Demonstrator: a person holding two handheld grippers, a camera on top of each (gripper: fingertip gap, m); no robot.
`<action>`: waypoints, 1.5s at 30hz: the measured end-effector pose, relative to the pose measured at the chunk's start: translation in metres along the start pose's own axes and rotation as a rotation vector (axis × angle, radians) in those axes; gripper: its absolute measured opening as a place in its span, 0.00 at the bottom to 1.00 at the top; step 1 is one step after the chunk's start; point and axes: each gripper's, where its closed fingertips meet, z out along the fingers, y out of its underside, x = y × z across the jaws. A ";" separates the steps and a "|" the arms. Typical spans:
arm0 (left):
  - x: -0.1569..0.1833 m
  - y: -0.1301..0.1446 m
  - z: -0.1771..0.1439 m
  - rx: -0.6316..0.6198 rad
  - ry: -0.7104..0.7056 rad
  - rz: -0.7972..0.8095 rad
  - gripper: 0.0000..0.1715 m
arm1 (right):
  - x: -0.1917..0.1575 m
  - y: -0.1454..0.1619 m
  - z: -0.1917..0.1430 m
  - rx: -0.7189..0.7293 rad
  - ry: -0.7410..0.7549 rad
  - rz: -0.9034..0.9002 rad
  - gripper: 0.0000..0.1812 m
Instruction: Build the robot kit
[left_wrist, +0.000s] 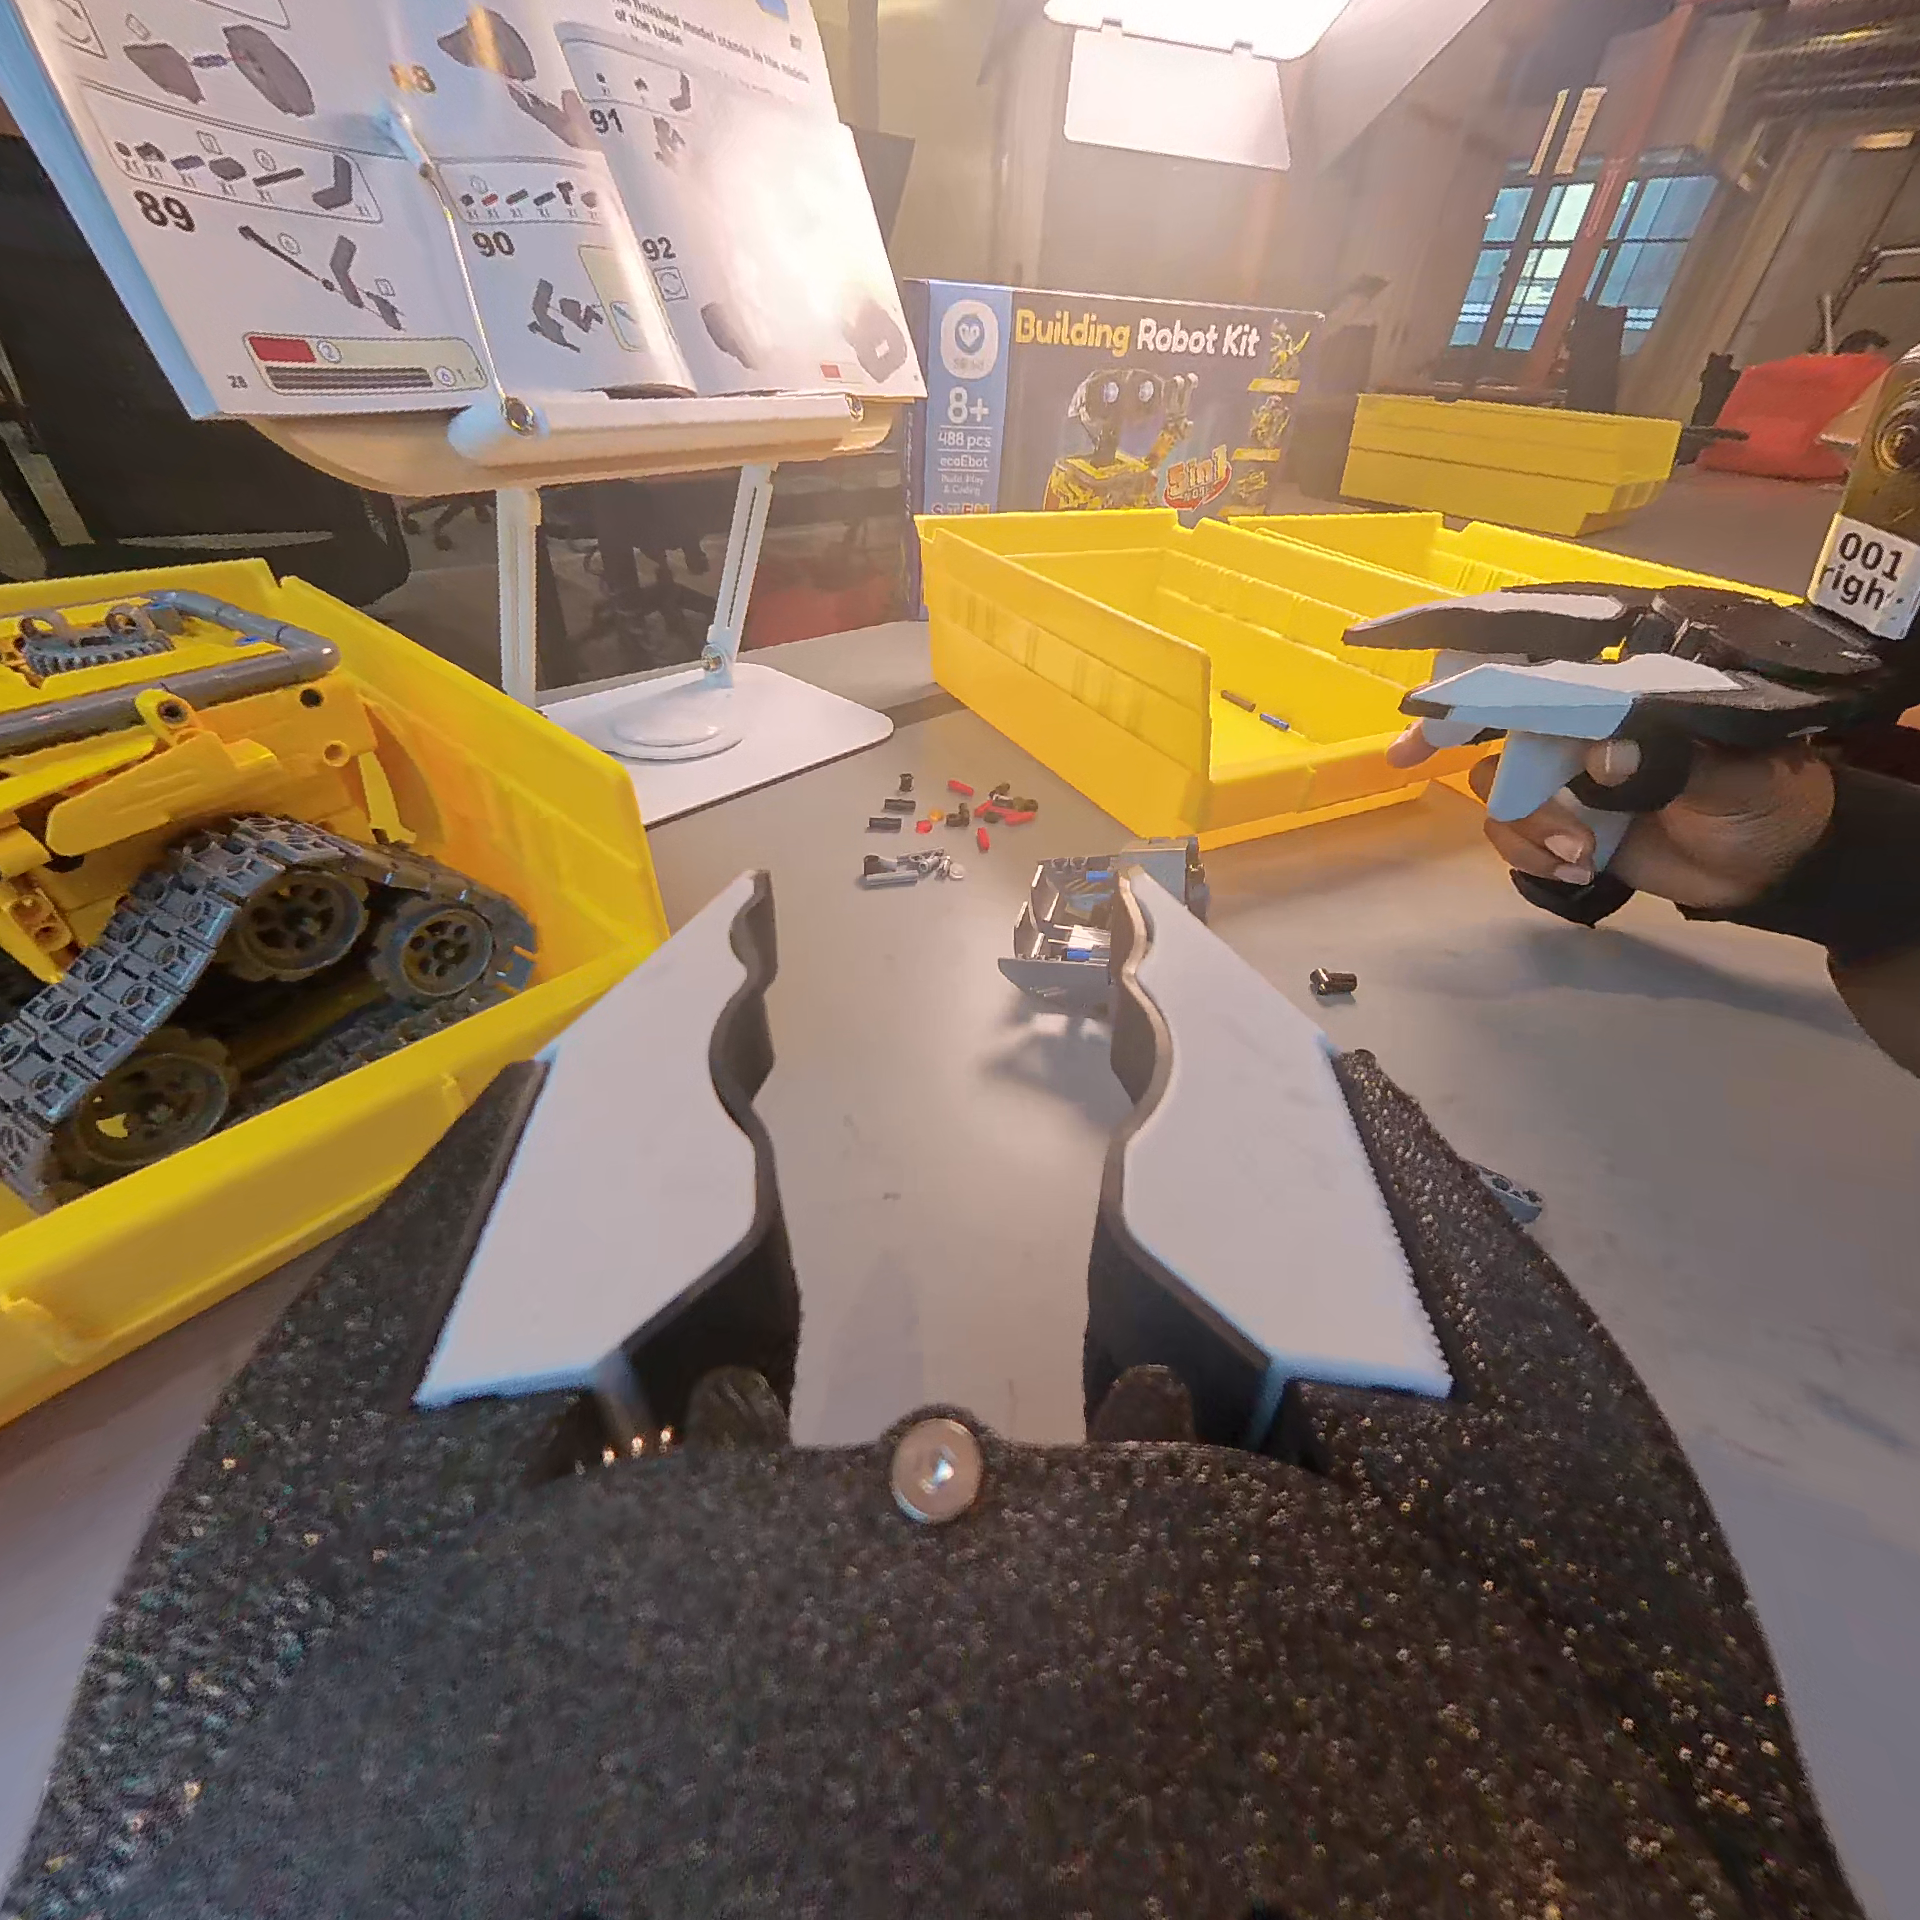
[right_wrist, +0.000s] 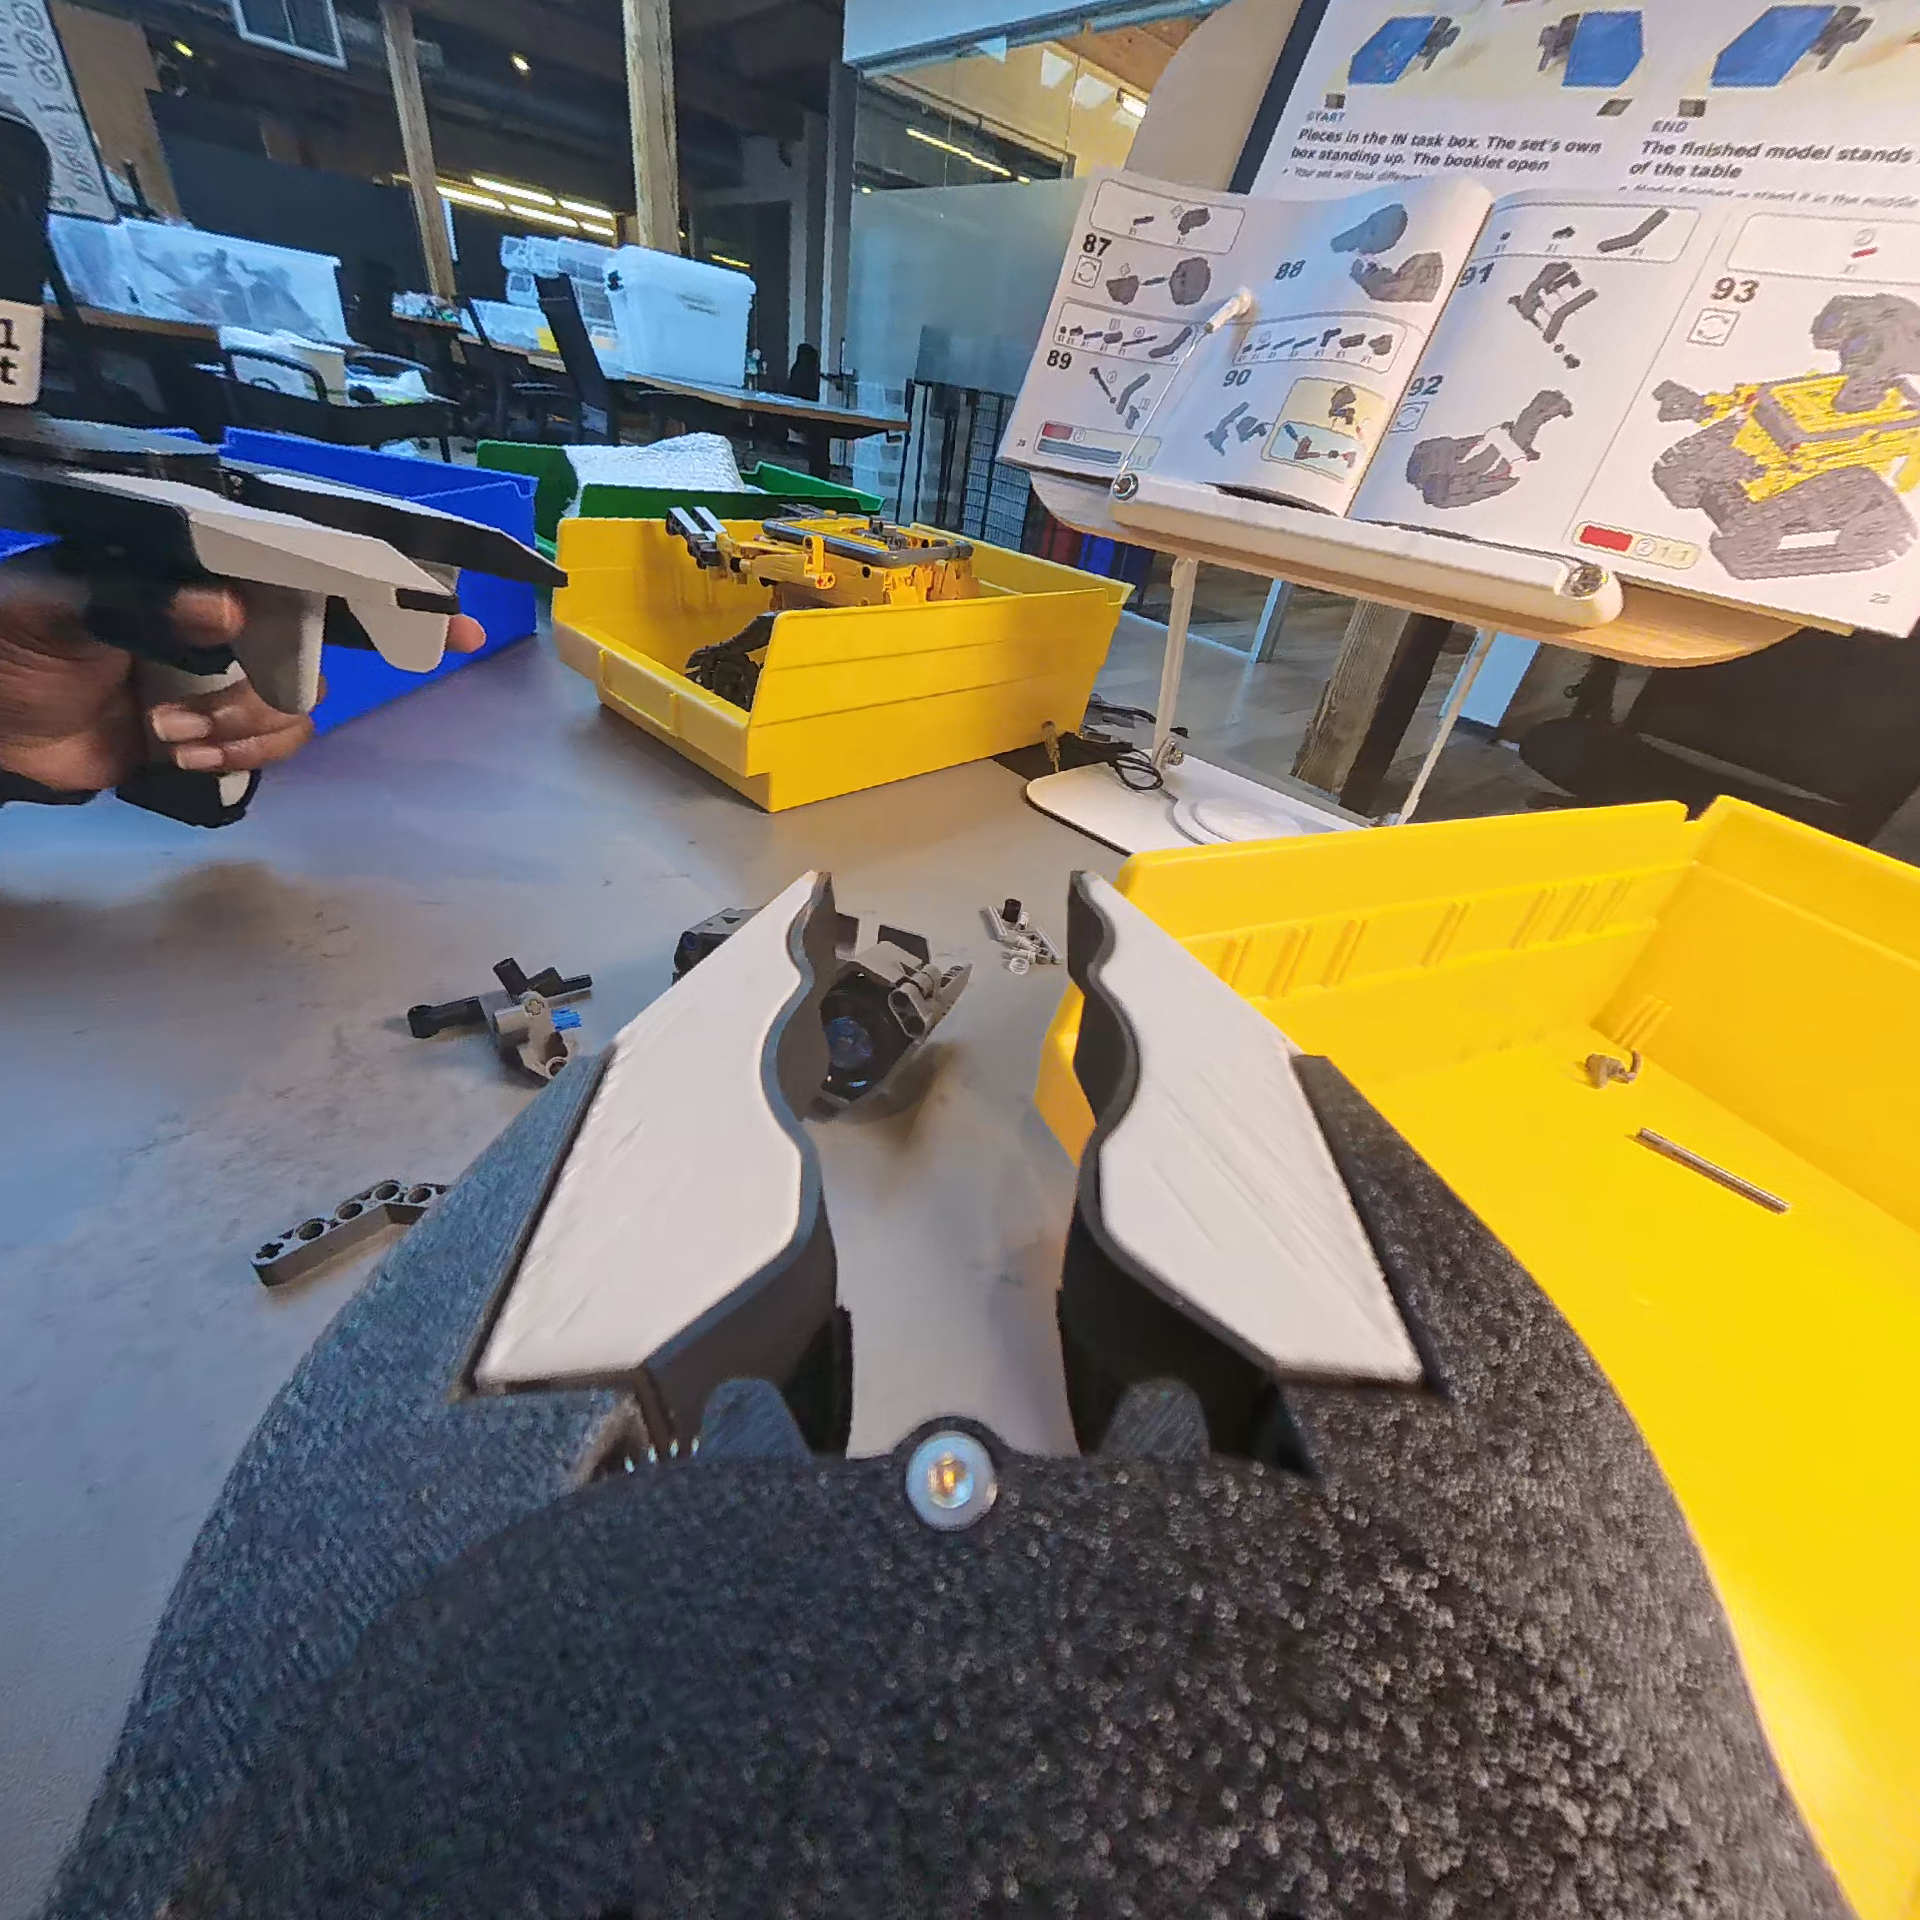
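You hold both the left gripper (left_wrist: 945, 914) and the right gripper (right_wrist: 948, 914) spread apart and empty above the grey table (left_wrist: 1455, 1195), converging on the dark grey brick subassembly (right_wrist: 883, 1023) lying beside the shallow yellow bin (right_wrist: 1558, 1091), apparently ready to grasp it.

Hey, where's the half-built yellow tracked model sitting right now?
The yellow tracked model sits inside a yellow bin at the left of the left wrist view, beside the white booklet stand. In the right wrist view it is far across the table, centre.
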 end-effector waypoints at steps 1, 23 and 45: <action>0.000 0.000 0.000 0.001 -0.002 0.001 0.37 | 0.000 0.000 0.000 -0.001 -0.001 0.001 0.24; -0.001 0.002 0.002 -0.005 -0.002 -0.002 0.38 | -0.010 0.012 0.004 -0.050 -0.059 -0.012 0.17; 0.005 0.013 0.006 -0.057 0.034 0.010 0.37 | -0.014 0.024 0.006 -0.126 -0.091 -0.039 0.15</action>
